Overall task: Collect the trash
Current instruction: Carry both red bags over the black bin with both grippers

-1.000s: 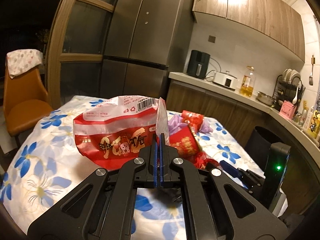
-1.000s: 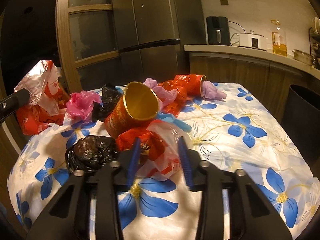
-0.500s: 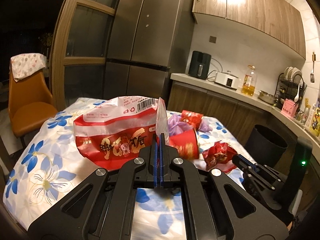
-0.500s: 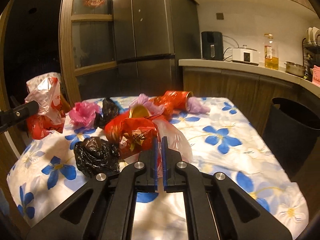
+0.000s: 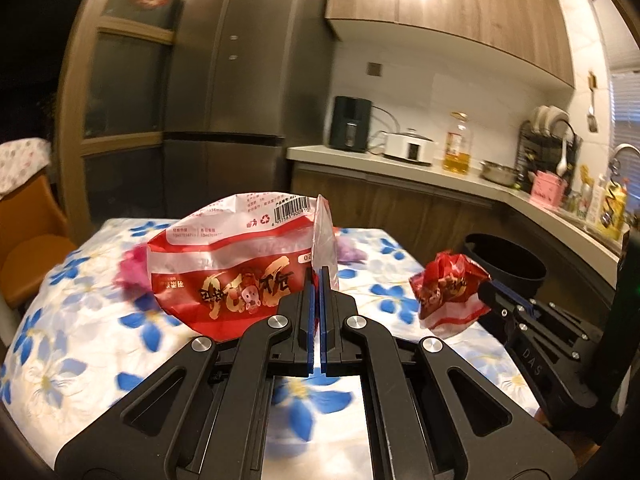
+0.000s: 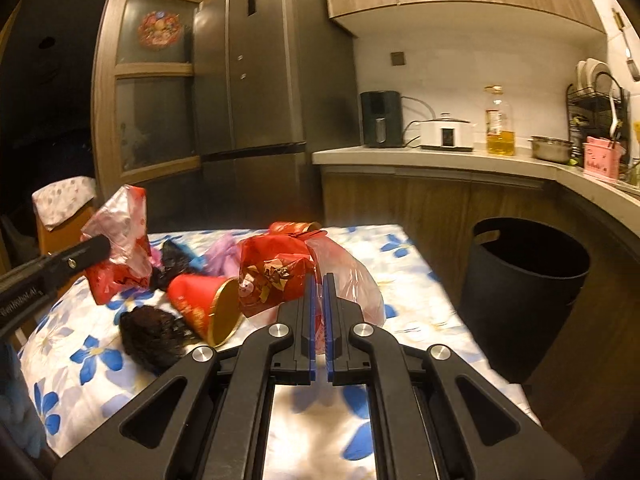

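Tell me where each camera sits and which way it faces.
Left wrist: on the left tool, facing across the floral table toward the fridge; its fingers pinch a red snack bag.
Right wrist: on the right tool, facing the fridge and counter; its fingers pinch a crumpled red wrapper.
Shared: the table, the black bin, and each view shows the other tool with its trash.

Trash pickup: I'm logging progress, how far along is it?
Nothing visibly binned. In hand: left hand-held gripper pinches the red snack bag; right hand-held gripper holds a crumpled wrapper near the black bin. Left: red cup, black bag.
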A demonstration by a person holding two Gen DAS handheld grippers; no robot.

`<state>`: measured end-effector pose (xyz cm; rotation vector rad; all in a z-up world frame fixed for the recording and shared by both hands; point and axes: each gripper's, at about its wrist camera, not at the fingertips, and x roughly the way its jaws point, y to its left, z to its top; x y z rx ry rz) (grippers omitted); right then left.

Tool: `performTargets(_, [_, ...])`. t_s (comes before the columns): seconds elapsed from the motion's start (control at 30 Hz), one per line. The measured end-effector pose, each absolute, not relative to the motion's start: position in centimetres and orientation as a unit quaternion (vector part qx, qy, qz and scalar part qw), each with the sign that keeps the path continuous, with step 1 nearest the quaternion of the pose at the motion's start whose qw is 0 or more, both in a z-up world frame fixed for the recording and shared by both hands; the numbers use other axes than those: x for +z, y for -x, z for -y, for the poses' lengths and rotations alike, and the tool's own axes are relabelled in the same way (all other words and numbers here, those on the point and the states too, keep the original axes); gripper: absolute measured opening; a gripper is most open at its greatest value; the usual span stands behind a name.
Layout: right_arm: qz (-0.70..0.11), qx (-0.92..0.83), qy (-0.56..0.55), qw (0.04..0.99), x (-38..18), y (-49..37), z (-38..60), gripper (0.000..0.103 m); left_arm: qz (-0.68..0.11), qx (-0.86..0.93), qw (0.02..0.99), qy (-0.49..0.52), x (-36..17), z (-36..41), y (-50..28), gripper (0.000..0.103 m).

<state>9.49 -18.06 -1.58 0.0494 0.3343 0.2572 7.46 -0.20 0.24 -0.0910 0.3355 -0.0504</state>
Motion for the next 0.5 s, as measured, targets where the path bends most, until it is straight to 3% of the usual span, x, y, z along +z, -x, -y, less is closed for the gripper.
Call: performTargets(0.5, [-0.112,-0.018,-0.040,0.993,1.6,-12.1,29.2,0.004,-0.141,-0.174,0.975,0.004,2.8,14.9,-15.8,0.001])
